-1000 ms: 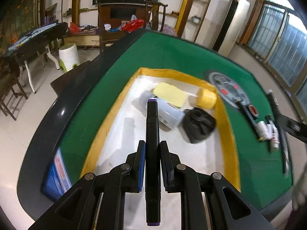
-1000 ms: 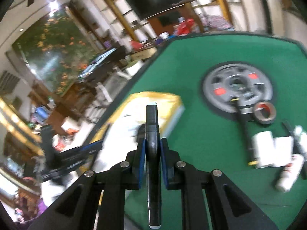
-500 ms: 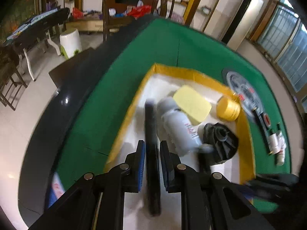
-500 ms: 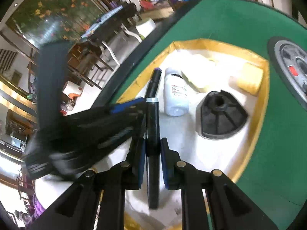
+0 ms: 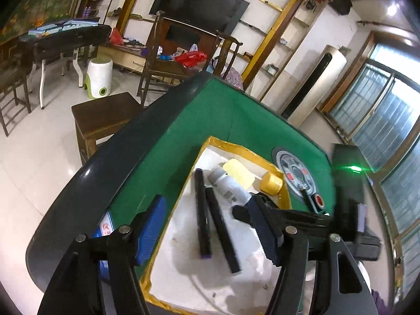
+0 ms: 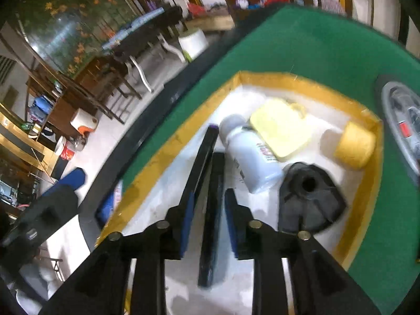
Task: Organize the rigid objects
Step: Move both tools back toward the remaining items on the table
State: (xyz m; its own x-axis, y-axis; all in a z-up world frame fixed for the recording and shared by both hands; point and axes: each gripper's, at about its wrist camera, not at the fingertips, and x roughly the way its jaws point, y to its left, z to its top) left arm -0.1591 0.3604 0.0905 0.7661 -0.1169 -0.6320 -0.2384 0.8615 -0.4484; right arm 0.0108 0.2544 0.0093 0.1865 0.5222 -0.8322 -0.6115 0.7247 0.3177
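A white tray with a yellow rim (image 5: 237, 149) (image 6: 286, 78) sits on the green table. Two black markers lie side by side in it: one with purple ends (image 5: 201, 215) (image 6: 202, 157) and one beside it (image 5: 222, 229) (image 6: 214, 210). My left gripper (image 5: 210, 232) is open and empty above them. My right gripper (image 6: 208, 219) is open, its jaws standing on either side of the second marker without gripping it. A white bottle (image 5: 229, 187) (image 6: 250, 158), a yellow pad (image 5: 240, 174) (image 6: 281, 128), a yellow cap (image 5: 271, 182) (image 6: 354, 144) and a black disc (image 6: 309, 200) also lie in the tray.
A grey round plate (image 5: 296, 176) (image 6: 401, 115) and a red tape roll (image 5: 319, 200) lie on the green felt right of the tray. A wooden stool (image 5: 105, 116) stands beside the table's dark edge. The right gripper's body (image 5: 349, 210) crosses the left wrist view.
Both grippers have opened and let go of their markers, which now lie side by side in the tray. The left gripper has lifted and pulled back.
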